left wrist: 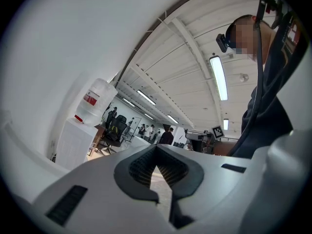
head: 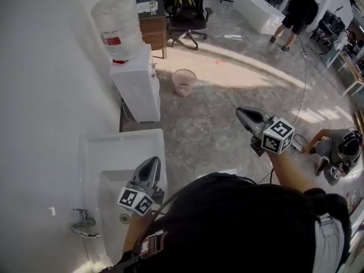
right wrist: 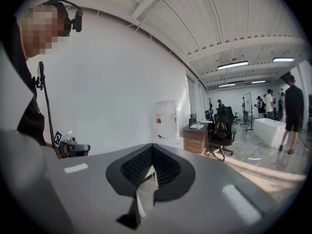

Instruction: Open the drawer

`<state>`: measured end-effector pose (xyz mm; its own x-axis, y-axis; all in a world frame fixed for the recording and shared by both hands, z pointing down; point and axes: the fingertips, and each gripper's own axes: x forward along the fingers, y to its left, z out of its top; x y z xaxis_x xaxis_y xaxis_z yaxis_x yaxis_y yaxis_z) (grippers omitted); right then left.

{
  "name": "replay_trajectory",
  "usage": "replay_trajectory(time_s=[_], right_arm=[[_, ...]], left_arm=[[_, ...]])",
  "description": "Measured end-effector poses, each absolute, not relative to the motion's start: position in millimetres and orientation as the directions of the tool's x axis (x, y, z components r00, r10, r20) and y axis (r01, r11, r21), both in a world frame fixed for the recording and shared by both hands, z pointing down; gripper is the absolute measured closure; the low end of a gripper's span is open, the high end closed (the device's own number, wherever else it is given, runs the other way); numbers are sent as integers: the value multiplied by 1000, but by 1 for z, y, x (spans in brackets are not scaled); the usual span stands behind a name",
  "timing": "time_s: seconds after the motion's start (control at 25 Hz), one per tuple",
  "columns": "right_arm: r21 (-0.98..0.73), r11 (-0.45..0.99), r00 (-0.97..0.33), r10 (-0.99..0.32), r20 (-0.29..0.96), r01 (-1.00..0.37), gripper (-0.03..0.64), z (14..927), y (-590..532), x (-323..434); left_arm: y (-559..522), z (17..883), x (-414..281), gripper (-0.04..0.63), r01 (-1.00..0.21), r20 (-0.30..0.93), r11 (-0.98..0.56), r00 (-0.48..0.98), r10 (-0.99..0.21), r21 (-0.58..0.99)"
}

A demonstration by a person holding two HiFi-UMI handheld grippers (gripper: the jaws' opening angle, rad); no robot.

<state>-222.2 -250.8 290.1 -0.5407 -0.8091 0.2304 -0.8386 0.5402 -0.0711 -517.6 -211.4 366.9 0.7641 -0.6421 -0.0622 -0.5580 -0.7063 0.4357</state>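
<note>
Drawer not in reach yet. Only likely candidate is the small wooden desk (head: 153, 32) at the far end of the wall (head: 45, 95), past the water dispenser (head: 133, 78) and just beside the office chair (head: 189, 7). Front and handle are too small to read from here, so that's a guess.

Left hand-held gripper (head: 152, 164) is over the sink (head: 94, 147), jaws fully together, nothing in them. Right hand-held gripper (head: 241, 114) is out over bare floor (head: 216, 138), jaws closed too, empty. Both point roughly fwd toward the desk.

Step in hand = approach, imo. To do it well:
- Walk past the dispenser and waste basket (head: 183, 81) w/o clipping either, and get square to the desk front before committing.
- Open the jaws early, before the handle, not at it.
- Use one gripper. Right has the clearer lane; left is boxed in by wall + dispenser.
- Close on handle centre and pull straight out along the drawer axis, no twist, else it'll prob bind.
- Chair sits close to the desk and may crowd the pull path.
</note>
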Motion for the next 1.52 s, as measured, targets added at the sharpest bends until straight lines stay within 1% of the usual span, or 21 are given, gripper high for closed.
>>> replay_trajectory(time_s=[0.16, 0.36, 0.6, 0.84, 1.12, 1.36, 1.52], right_arm=[[-67, 631, -629, -748, 213, -773, 618, 289, -267, -208], [-47, 729, -722, -665, 189, -683, 618, 296, -289, -175], [9, 810, -792, -576, 205, -587, 618, 329, -313, -153], [-22, 827, -812, -547, 205, -562, 618, 370, -331, -154], [-43, 802, -782, -567, 258, -595, 618, 425, -322, -161], [-83, 786, -776, -579, 252, -613, 618, 466, -322, -162], [-102, 796, -791, -564, 237, -597, 618, 494, -319, -170]], left_arm=[[-204, 366, -497, 606, -631, -42, -650, 703, -710, 424], [-200, 369, -455, 606, -727, 18, -528, 594, -804, 439], [-205, 407, -410, 606, -770, 82, -413, 511, -856, 487], [-213, 472, -385, 606, -755, 178, -320, 496, -850, 573], [-209, 569, -397, 606, -670, 278, -156, 493, -824, 726], [-195, 638, -408, 606, -675, 360, -75, 481, -799, 734], [-189, 682, -416, 606, -662, 399, 5, 446, -801, 750]])
